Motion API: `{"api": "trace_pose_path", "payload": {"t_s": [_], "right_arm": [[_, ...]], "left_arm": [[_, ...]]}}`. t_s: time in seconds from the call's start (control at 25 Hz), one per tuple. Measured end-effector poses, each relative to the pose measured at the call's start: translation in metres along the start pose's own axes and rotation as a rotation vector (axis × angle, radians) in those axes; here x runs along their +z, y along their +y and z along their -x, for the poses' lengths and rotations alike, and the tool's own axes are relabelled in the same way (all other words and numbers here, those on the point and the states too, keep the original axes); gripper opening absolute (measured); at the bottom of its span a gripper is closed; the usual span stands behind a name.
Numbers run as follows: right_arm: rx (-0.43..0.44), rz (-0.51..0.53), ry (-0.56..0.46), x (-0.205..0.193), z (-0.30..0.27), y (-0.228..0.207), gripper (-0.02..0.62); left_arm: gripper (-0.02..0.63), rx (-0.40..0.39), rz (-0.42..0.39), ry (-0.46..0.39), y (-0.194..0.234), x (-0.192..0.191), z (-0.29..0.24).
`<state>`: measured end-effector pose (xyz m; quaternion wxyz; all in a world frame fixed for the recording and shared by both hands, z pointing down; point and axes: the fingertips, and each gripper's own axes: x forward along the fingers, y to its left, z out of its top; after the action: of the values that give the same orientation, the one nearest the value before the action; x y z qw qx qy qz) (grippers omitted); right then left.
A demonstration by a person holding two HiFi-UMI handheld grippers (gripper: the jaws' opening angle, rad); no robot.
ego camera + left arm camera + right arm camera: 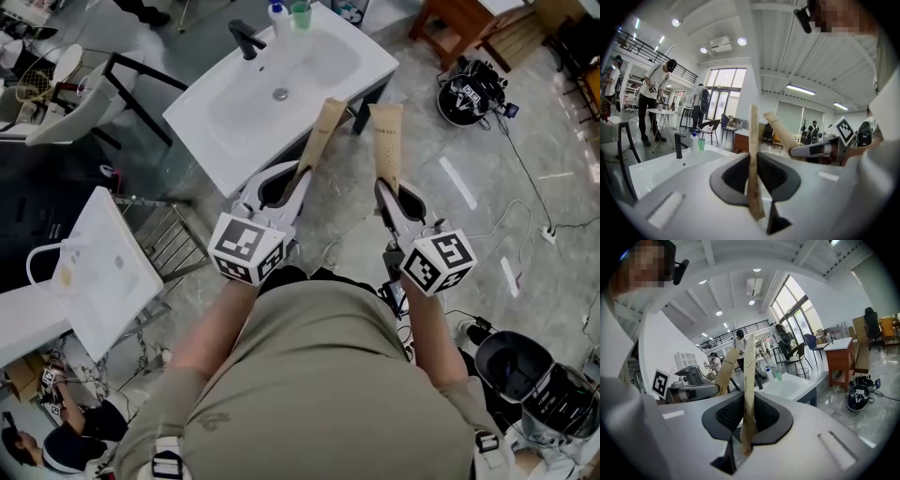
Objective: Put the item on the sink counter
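- Left tongs (281, 187) nearly closed, clamping a tan paper strip (319, 131); right tongs (401, 202) likewise, on a second strip (388, 141).
- White sink counter (366, 61) just ahead of both.
- Grey stone floor (469, 187) beneath.

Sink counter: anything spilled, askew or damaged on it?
Nothing stands out. The sink counter looks intact, and the bottle and green cup stand upright by the faucet.

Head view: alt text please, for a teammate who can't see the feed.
From above, the left claw is shut on a flat tan strip and the right claw on a second tan strip, both aimed toward a white sink ahead. A black tap, a bottle and a green cup stand at the sink's far edge.
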<state>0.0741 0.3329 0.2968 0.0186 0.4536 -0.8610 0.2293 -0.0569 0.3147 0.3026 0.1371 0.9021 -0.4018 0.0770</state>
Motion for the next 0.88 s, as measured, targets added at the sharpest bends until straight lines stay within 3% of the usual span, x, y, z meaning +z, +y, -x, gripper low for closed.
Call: {"api": "trace_pose_path", "payload": {"t_s": [0.88], "right_arm": [[-0.006, -0.006, 0.009, 0.002, 0.011, -0.039, 0.048]], "left_arm": [[0.049, 0.014, 0.023, -0.009, -0.015, -0.001, -0.034]]}}
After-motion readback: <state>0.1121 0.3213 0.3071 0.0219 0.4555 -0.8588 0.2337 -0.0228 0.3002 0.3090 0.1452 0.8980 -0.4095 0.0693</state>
